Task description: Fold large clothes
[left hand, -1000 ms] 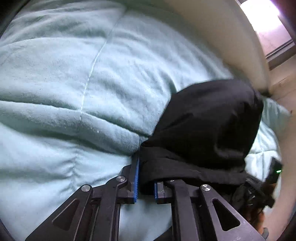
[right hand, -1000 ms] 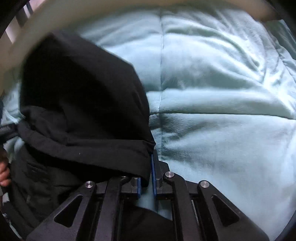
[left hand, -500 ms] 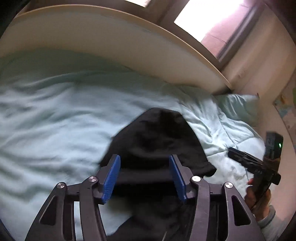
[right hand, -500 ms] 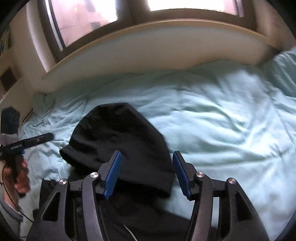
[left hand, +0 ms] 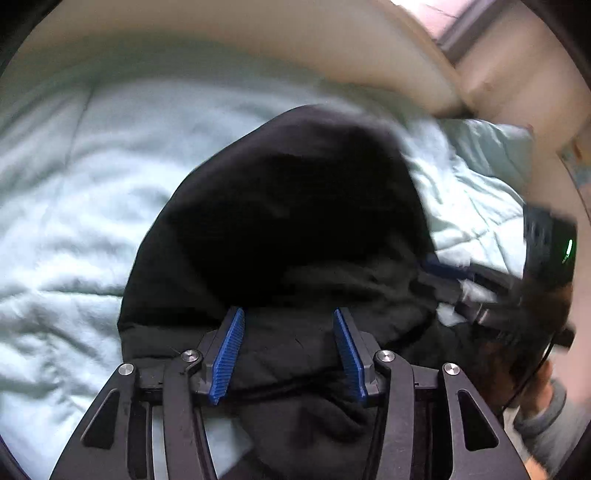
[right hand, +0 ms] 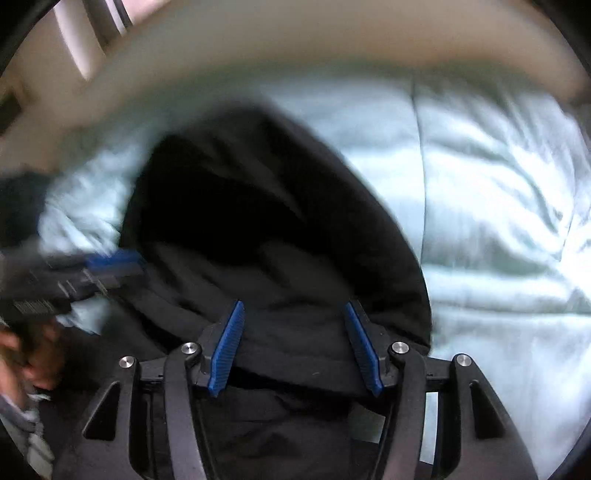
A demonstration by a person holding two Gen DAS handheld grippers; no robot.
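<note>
Both the left gripper (left hand: 288, 354) and right gripper (right hand: 295, 347) had just let go of the black hoodie (left hand: 295, 221), fingers half-wide and empty, leaving its hood folded down on the bed (left hand: 74, 221).

Bed with a rumpled pale mint quilt (left hand: 92, 184) fills most of both views, stitched seam running down it at upper right in the right view. Cream curved headboard (left hand: 221, 44) arcs across the top. Window frame (right hand: 107, 33) at upper left in the right view, daylight coming in. Beige wall (left hand: 517, 66) at upper right in the left view. Heavy motion blur.
</note>
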